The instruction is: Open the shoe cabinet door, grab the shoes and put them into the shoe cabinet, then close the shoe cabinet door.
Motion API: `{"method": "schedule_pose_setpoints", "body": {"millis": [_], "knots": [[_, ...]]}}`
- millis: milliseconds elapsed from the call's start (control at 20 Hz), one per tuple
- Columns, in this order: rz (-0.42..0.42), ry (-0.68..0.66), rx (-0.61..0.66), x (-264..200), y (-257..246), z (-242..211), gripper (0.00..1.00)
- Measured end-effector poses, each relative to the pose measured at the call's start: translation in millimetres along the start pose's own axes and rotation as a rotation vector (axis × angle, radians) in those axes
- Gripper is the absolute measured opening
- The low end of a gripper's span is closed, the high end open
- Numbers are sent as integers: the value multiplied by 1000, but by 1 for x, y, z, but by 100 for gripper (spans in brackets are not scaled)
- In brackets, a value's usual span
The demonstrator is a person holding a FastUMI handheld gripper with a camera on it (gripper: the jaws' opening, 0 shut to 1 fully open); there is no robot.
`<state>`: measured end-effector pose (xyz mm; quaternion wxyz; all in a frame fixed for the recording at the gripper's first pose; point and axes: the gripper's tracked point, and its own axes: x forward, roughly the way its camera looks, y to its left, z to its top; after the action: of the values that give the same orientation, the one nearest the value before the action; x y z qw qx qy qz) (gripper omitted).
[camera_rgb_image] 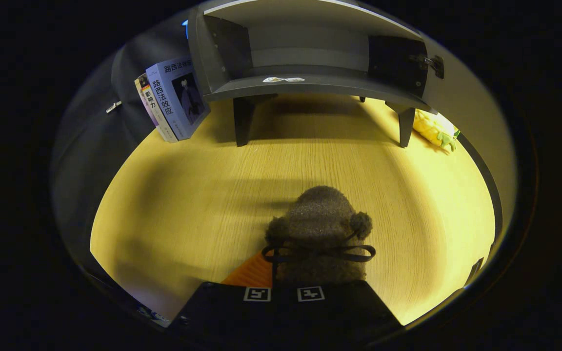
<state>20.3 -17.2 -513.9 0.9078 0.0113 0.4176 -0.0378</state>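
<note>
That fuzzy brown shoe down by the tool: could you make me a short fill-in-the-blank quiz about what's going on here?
1. The cabinet door is ____.
2. The fuzzy brown shoe has a dark ____ tied across it.
3. The books lean against the cabinet's ____ side, seen from the tool.
4. The shoe sits just ahead of the tool on the ____ tabletop.

Missing words: open; bow; left; wooden
</note>
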Motion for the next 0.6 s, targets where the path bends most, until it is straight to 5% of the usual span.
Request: {"method": "schedule_pose_setpoints", "body": {"millis": [300, 600], "knots": [[-5, -20, 12, -27, -10, 18, 5], [2, -121, 22, -88, -20, 84, 5]]}}
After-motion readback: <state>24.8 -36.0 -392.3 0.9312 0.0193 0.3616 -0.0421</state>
